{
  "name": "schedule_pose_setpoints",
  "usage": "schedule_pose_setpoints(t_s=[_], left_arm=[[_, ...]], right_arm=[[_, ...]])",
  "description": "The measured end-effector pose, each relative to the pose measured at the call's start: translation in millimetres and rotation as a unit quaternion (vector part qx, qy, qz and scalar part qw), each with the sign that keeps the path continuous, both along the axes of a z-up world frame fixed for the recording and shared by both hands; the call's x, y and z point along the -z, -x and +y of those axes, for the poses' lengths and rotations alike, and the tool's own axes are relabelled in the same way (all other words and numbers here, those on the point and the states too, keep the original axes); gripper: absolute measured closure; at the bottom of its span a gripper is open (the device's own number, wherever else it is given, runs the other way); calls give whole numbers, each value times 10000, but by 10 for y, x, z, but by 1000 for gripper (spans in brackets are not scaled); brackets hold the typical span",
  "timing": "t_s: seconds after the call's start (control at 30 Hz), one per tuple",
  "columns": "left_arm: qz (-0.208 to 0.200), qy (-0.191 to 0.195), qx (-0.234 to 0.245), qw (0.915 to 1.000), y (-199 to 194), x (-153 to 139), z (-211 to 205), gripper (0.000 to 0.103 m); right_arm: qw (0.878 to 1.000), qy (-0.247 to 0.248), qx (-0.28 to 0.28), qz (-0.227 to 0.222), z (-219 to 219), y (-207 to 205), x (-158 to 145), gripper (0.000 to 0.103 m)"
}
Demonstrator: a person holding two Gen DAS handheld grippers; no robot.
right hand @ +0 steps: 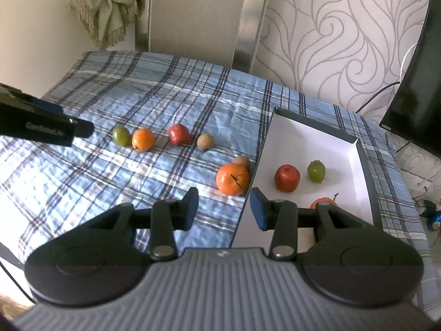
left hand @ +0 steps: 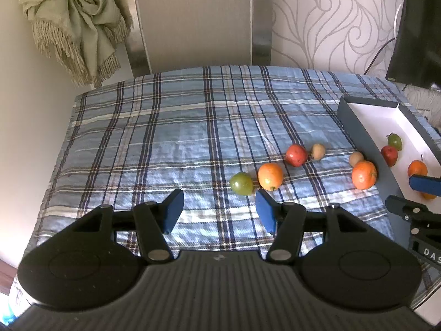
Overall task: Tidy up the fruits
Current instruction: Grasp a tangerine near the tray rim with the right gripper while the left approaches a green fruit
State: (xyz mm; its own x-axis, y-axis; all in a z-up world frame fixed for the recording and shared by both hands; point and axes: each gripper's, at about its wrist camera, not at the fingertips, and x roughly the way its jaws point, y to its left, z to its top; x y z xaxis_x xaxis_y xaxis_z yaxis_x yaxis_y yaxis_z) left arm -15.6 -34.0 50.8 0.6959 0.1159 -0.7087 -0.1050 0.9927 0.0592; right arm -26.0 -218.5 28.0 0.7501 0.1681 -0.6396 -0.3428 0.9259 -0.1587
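Observation:
On the blue plaid cloth [left hand: 165, 138] lie a green apple [left hand: 241, 183], an orange-yellow fruit [left hand: 270, 176], a red apple [left hand: 296, 155], two small tan fruits [left hand: 317, 151] and an orange [right hand: 232, 179] that rests against the tray. The dark-rimmed white tray [right hand: 314, 121] holds a red apple [right hand: 286, 178], a green fruit [right hand: 316, 171] and an orange fruit [right hand: 323, 202]. My left gripper [left hand: 219, 201] is open and empty, just short of the green apple. My right gripper [right hand: 223, 201] is open and empty over the tray's near left edge, close to the orange.
A black monitor [right hand: 419, 88] stands behind the tray at the far right. A fringed green throw [left hand: 74, 27] hangs at the back left by a pale chair back [left hand: 193, 22]. The cloth's left half holds no fruit.

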Motion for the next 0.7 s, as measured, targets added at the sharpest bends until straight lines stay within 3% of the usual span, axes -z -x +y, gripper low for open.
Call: schedule_pose_setpoints(t_s=[0.27, 0.37, 0.5, 0.6, 0.7], left_arm=[[-99, 250, 28, 9996, -29, 23, 22, 40], [-108, 303, 16, 9995, -37, 32, 56, 40], [-84, 297, -19, 9995, -38, 45, 126, 40], [-51, 283, -81, 9996, -37, 64, 200, 40], [4, 266, -124, 9996, -36, 89, 269, 40]], right_arm=[[9977, 660, 123, 83, 124, -156, 50, 60], [9950, 990, -106, -48, 260, -177, 61, 60], [9783, 1967, -526, -389, 512, -183, 220, 59], [9678, 2409, -638, -362, 608, -261, 365, 59], [9486, 3027, -759, -532, 687, -312, 519, 59]])
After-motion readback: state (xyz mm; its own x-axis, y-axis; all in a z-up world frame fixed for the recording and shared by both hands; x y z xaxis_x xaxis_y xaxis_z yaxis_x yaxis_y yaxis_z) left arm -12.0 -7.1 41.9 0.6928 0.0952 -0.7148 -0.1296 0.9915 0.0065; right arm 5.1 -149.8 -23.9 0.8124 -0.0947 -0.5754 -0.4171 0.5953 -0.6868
